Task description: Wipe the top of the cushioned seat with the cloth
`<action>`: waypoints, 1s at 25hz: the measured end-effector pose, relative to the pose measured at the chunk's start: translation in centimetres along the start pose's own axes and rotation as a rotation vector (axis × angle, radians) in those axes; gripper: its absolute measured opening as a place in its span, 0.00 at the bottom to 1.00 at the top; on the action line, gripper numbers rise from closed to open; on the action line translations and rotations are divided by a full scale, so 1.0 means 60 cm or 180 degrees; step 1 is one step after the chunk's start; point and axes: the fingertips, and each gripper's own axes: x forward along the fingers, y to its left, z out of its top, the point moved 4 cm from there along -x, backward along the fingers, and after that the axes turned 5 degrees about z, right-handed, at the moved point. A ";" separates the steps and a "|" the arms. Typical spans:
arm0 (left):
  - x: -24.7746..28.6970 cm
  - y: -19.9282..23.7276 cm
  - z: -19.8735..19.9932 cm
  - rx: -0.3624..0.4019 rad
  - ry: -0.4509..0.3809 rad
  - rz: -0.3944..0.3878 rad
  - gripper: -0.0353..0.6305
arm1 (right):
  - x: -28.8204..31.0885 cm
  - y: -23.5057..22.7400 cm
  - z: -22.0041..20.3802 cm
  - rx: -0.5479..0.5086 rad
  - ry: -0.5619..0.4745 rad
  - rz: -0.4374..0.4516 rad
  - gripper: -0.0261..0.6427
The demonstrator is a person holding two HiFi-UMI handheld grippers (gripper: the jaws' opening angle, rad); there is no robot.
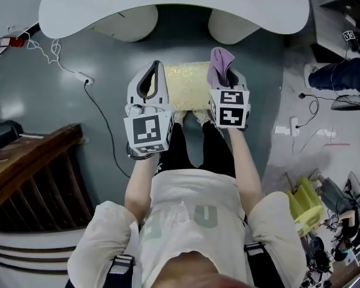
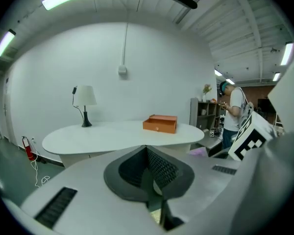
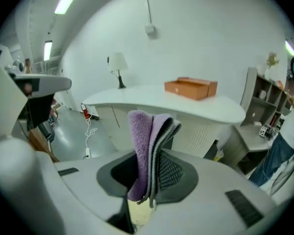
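The cushioned seat is a pale yellow pad on the floor just ahead of my feet, below the white table. My right gripper hangs over the seat's right edge, shut on a folded purple cloth. In the right gripper view the cloth stands up between the dark pads of that gripper, and a sliver of seat shows beneath. My left gripper hovers over the seat's left edge. In the left gripper view this gripper has its pads pressed together with nothing between them.
A white oval table stands beyond the seat and carries an orange box and a lamp. A cable with a power strip lies on the floor to the left. Dark wooden railing is near left. A person stands by shelves at right.
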 end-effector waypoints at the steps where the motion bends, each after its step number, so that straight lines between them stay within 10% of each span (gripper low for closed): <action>1: -0.017 0.008 0.026 -0.0019 -0.0028 0.0011 0.04 | -0.036 0.018 0.035 -0.0032 -0.0119 -0.0006 0.17; 10: -0.156 -0.013 0.134 0.0035 -0.0302 -0.0172 0.04 | -0.304 0.122 0.152 -0.0208 -0.0964 -0.0084 0.17; 25: -0.173 -0.039 0.145 0.0239 -0.0420 -0.0257 0.04 | -0.340 0.147 0.135 -0.0341 -0.1163 0.0044 0.17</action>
